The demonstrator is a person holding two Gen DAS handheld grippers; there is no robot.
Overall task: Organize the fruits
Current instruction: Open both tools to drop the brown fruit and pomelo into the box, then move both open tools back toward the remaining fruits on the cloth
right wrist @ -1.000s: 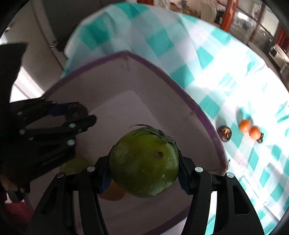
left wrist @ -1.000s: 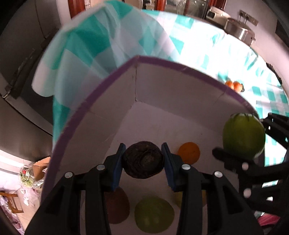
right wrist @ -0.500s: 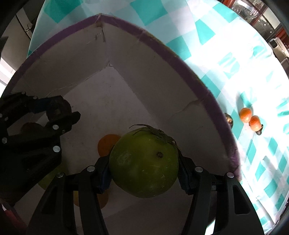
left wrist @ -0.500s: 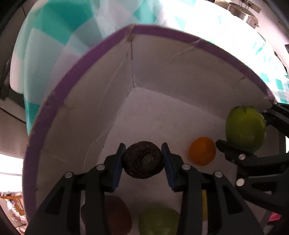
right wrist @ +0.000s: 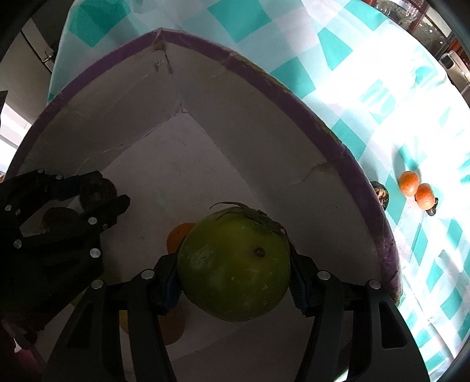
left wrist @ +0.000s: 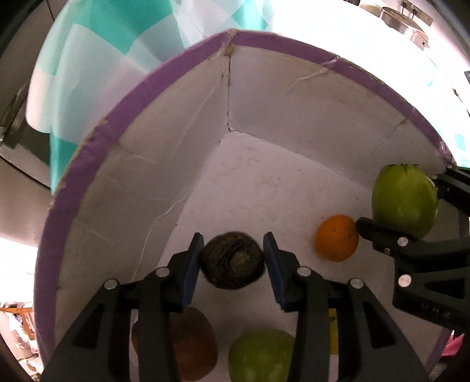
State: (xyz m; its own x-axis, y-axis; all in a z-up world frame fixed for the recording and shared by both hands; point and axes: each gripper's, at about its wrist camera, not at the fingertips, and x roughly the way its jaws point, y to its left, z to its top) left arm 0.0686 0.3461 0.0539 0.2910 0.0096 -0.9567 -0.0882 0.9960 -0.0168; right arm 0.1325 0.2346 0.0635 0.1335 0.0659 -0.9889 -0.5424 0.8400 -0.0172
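A white box with a purple rim (left wrist: 147, 97) stands on a teal checked tablecloth (right wrist: 426, 88). My left gripper (left wrist: 232, 258) points down into it. Its jaws are opening with a dark wrinkled fruit (left wrist: 232, 261) still between the blue pads, close to the box floor. My right gripper (right wrist: 235, 273) is shut on a large green fruit (right wrist: 235, 264) with a dry stalk, held inside the box near its right wall. In the left wrist view that green fruit (left wrist: 404, 199) hangs above an orange (left wrist: 337, 238) lying on the floor.
A brown fruit (left wrist: 191, 346) and another green fruit (left wrist: 261, 355) lie in the box under my left gripper. Outside, on the cloth, are two small oranges (right wrist: 409, 182) and a dark fruit (right wrist: 382, 194) against the box wall. Kitchen pots (left wrist: 393, 14) stand far back.
Both grippers have sunk from above the rim down into the box. The left pads have eased slightly apart around the dark fruit. The right grip on the green fruit is unchanged.
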